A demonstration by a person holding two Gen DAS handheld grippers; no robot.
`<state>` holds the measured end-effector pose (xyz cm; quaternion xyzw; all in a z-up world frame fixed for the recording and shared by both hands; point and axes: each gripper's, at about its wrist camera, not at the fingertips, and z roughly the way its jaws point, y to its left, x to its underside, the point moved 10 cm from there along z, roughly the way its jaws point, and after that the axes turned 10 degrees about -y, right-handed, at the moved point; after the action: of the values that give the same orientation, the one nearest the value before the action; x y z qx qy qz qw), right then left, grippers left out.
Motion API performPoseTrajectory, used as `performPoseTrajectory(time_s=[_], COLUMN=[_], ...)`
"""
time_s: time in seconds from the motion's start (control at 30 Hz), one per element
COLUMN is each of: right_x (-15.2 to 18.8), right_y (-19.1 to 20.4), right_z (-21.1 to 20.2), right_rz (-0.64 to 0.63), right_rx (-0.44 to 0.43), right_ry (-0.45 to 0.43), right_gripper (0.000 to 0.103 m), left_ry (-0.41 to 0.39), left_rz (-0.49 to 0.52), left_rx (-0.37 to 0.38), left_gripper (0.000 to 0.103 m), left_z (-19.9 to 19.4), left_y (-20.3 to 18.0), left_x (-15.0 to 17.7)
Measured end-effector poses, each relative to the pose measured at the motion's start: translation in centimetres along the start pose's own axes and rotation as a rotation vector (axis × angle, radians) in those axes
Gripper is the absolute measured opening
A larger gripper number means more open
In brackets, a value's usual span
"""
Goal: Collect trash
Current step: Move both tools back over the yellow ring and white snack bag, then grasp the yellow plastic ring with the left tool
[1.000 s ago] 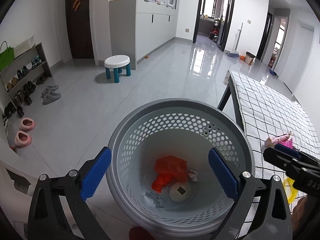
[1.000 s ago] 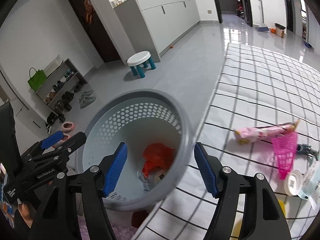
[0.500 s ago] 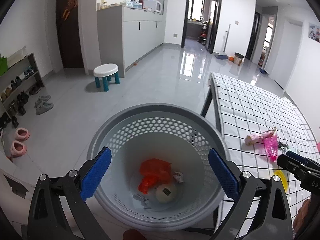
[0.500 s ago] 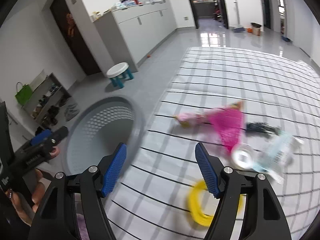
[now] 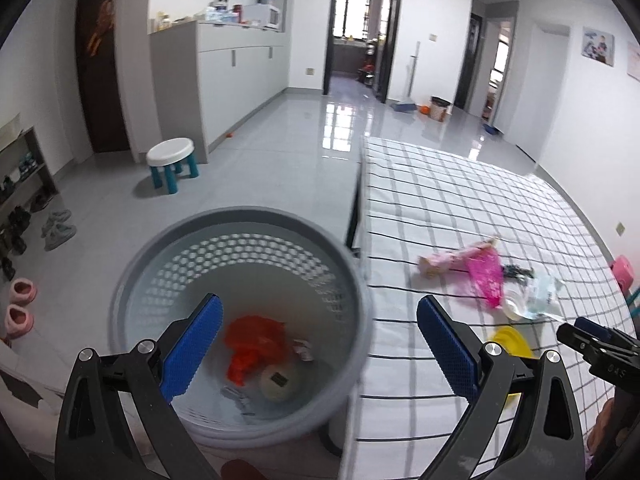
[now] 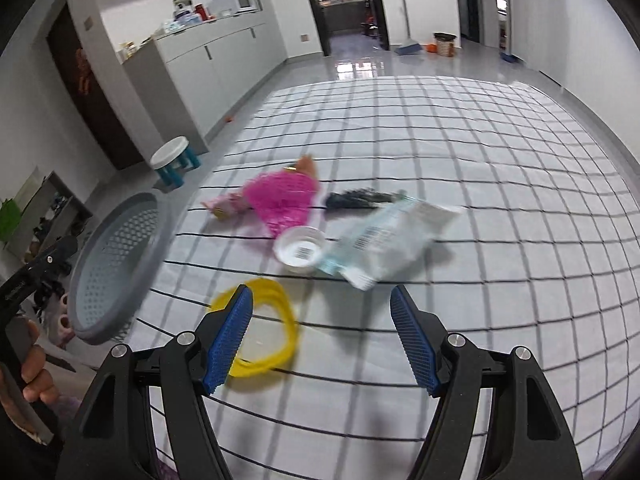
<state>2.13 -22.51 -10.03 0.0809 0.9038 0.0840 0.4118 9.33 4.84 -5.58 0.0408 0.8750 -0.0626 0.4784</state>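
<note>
We find that the right gripper has swung away from the grey basket and now hangs over the checked table, its jaws apart and empty. This suggests one deposit is finished and the next pickup is beginning. The left gripper, jaws also apart and holding nothing, has shifted sideways but remains above the basket, where an orange bag and a white lid lie on the bottom. Remaining litter sits on the table: a yellow ring nearest the right jaws, beyond it a white cup, a clear wrapper and pink netting. Nothing blocks the approach. The items lie close together, so a neighbour may be nudged.
</note>
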Motion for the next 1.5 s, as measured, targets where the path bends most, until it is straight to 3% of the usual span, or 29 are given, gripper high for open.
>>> performPoseTrajectory(time_s=[0.37, 0.77, 0.93, 1.5], right_x=[0.1, 0.0, -0.1, -0.8], right_y=[-4.8, -6.7, -7.4, -7.1], right_z=[-1.7, -2.2, -2.6, -3.1], right_rz=[0.043, 0.085, 0.108, 0.131], right_rx=[0.036, 0.044, 0.040, 0.003], right_ry=[-0.024, -0.020, -0.027, -0.047], right_gripper=[0.068, 0.068, 0.068, 0.068], left_ry=[0.038, 0.129, 0.179, 0.262], left_rz=[0.087, 0.204, 0.210, 0.200], left_rx=[0.102, 0.226, 0.262, 0.229], left_gripper=[0.096, 0.096, 0.096, 0.094], left_z=[-0.1, 0.3, 1.0, 4.5], left_y=[-8.0, -15.8, -17.7, -19.5], left_x=[2.6, 7.6, 9.1, 10.9])
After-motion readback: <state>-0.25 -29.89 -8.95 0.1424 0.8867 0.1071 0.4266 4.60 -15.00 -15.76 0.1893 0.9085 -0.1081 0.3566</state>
